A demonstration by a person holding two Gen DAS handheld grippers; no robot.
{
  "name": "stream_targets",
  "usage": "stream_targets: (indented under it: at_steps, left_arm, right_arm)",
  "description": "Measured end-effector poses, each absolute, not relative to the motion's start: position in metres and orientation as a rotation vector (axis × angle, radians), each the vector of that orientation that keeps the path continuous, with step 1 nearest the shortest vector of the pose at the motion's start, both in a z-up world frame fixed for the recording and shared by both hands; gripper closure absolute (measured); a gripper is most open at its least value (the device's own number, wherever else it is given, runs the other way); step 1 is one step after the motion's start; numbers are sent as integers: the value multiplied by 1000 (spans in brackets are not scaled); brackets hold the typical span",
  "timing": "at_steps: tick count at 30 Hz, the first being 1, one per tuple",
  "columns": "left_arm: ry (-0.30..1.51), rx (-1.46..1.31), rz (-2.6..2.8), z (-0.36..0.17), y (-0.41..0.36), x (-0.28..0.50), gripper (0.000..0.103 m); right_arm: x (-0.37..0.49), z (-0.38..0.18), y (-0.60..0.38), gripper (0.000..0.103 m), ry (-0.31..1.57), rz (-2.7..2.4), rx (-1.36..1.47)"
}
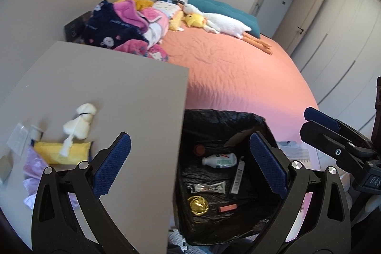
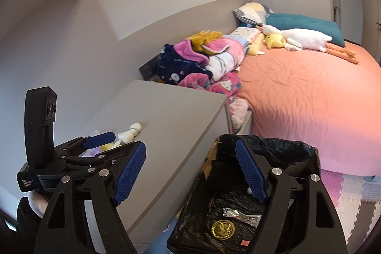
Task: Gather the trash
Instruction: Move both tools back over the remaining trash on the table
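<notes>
We hold 2 grippers. Our left gripper (image 1: 190, 163) and right gripper (image 2: 190, 173) both gape wide and hold nothing. The trash bin (image 1: 238, 116) sits under each gripper's right finger, trash inside.

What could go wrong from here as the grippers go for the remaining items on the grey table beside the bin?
1. The yellow packet has a white plush toy lying partly on it; a grab there might bin the toy as trash.
2. The two open grippers, left gripper and right gripper, sit close together and may collide.
3. The bin stands tight against the table edge; a low sweep could knock it.
</notes>
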State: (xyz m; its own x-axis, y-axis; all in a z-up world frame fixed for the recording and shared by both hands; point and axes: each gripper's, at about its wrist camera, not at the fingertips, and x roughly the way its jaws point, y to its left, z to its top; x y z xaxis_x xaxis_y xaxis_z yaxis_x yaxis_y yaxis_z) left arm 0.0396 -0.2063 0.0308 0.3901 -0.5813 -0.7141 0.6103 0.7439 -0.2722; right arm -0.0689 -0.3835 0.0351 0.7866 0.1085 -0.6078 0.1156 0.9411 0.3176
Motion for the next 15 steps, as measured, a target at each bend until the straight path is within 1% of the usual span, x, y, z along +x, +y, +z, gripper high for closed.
stream_targets:
  at_steps: [15]
  left_arm:
    - [940, -78, -467, 6, -121, 64, 6]
  right_arm:
    - [-17, 23, -319, 25, 726, 175, 273]
